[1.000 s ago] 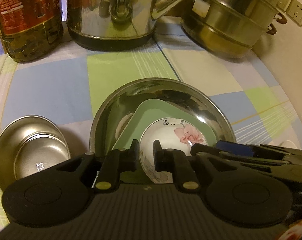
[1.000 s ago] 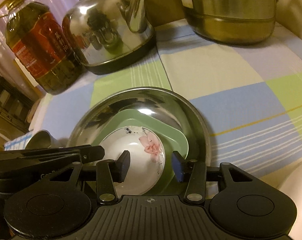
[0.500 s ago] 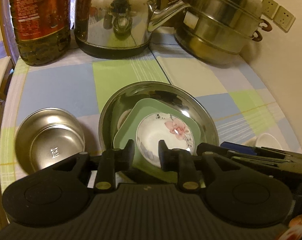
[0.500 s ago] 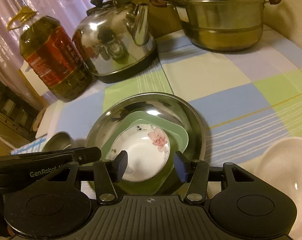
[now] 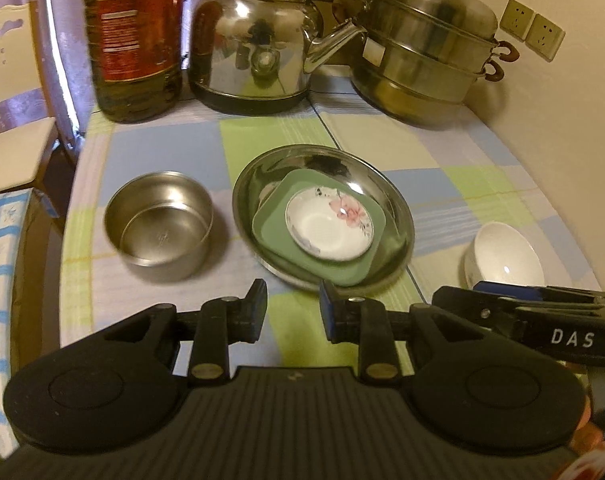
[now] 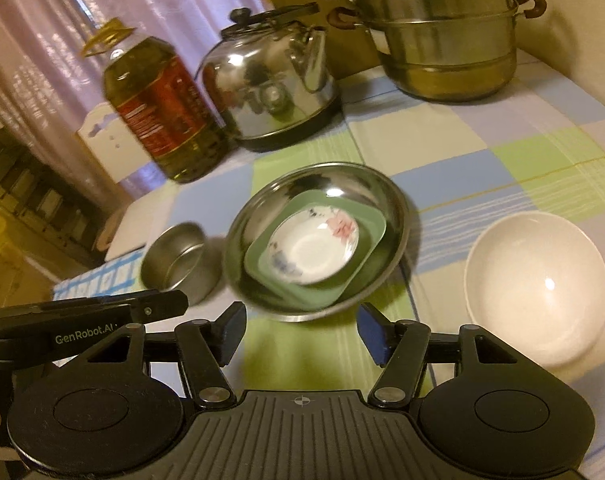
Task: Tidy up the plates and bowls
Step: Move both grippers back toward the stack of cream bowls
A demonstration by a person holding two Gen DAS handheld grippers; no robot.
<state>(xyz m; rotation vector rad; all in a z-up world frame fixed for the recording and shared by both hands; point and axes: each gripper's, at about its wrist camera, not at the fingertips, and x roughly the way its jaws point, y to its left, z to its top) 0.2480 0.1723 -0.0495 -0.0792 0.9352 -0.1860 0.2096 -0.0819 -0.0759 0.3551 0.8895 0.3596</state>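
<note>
While both hand-held grippers — left (image 5: 292,308), right (image 6: 300,330) — hover w/ jaws apart, empty, floral saucer (image 5: 329,225) sits in green plate (image 5: 354,270).

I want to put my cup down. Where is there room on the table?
There is bare cloth between the big metal plate and the steamer pot, and more near the table edge in front of the small metal bowl. The back is crowded: oil bottle, kettle and pot stand close together.
</note>
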